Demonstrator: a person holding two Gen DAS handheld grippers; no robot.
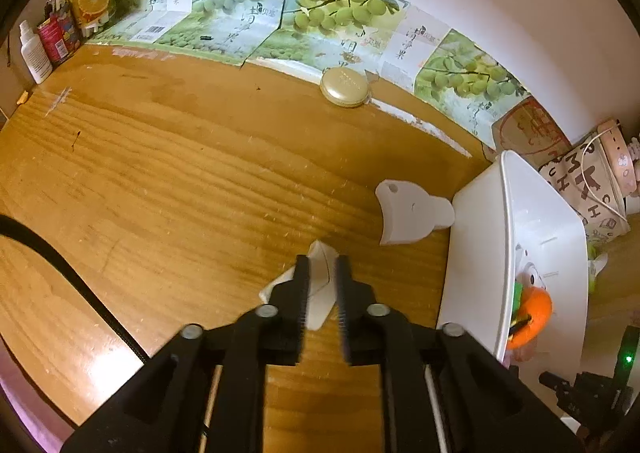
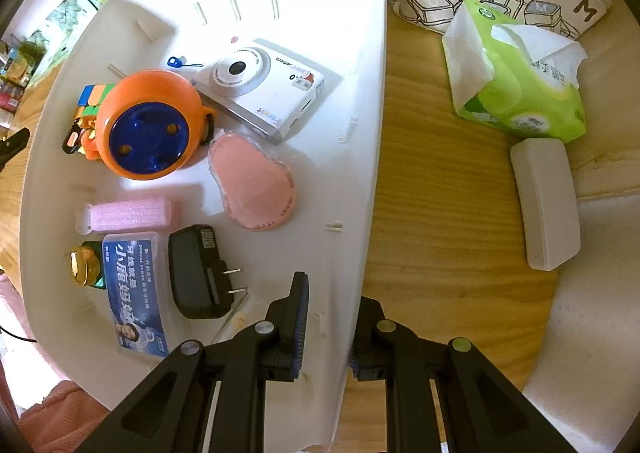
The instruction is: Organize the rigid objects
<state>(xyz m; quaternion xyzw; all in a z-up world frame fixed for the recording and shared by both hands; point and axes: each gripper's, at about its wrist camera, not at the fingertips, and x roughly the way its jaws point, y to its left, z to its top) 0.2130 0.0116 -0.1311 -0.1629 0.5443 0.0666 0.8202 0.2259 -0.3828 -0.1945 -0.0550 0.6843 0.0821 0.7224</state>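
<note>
- The left gripper (image 1: 323,273) points steeply down over the wooden table (image 1: 168,181), its two black jaws pinched on a small white piece (image 1: 320,285); this flat, pale, angular object shows between and below the ribbed pads, lifted off the table.
- Just beyond it, to the right, a second white plastic part (image 1: 408,213) lies on the table: a curved, fan-like shape with a small hole and a rounded tab, close to the near wall of the white bin (image 1: 476,245).
- A round cream compact (image 1: 345,87) sits far off by the grape-printed sheets (image 1: 328,9) against the wall.
- The right gripper (image 2: 332,317) points straight down, its jaws clamped across the bin's right-hand rim (image 2: 360,253), one finger inside and one outside.
- Only the right wrist view shows the bin's contents: an orange round toy (image 2: 152,125), a white toy camera (image 2: 260,89), a pink pad (image 2: 256,189), a black plug adapter (image 2: 196,273), a blue floss box (image 2: 134,293), a pink block (image 2: 132,215).
- That view alone also shows a green tissue pack (image 2: 520,81) and a white case (image 2: 546,201) on the table to the bin's right.
</note>
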